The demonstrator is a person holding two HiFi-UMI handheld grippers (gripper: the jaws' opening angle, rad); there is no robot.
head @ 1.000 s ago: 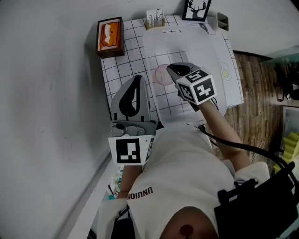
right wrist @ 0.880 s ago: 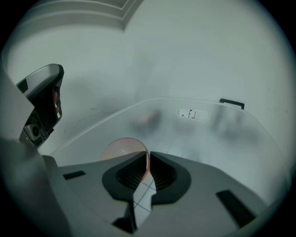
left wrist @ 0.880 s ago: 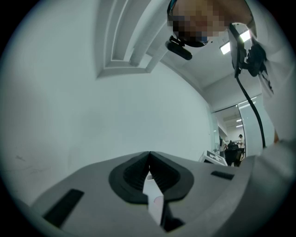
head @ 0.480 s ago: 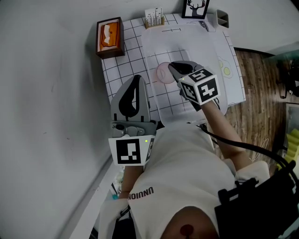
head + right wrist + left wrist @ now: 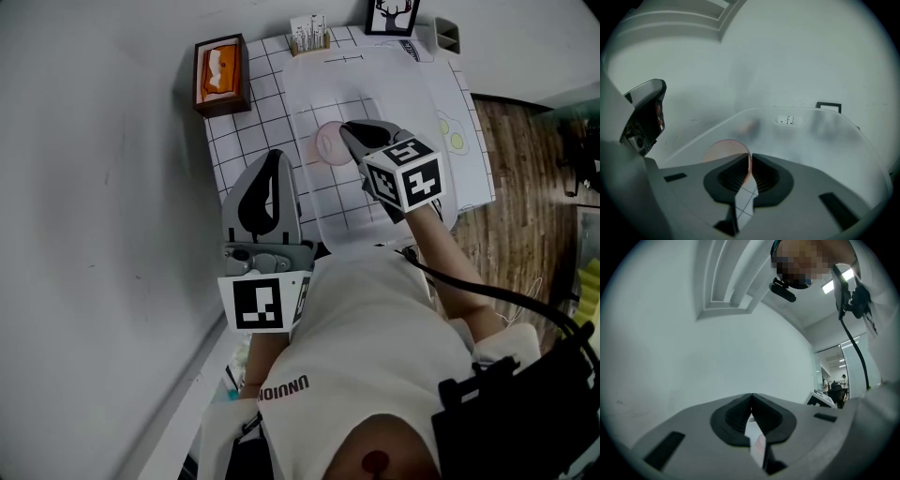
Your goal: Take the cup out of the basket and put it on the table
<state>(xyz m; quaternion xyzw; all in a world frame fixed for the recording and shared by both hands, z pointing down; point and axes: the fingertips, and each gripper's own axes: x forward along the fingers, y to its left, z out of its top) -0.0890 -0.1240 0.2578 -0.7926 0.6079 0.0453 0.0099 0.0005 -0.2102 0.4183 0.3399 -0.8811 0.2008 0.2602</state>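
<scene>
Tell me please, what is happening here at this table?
A person holds a gripper in each hand. The right gripper is shut on the rim of the pink cup, which is inside the translucent basket on the table. The left gripper is shut and empty, left of the basket.

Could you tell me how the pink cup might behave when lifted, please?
The cup looks thin and translucent, so probably light. Pinched at its rim by the right gripper, it may flex or swing.
</scene>
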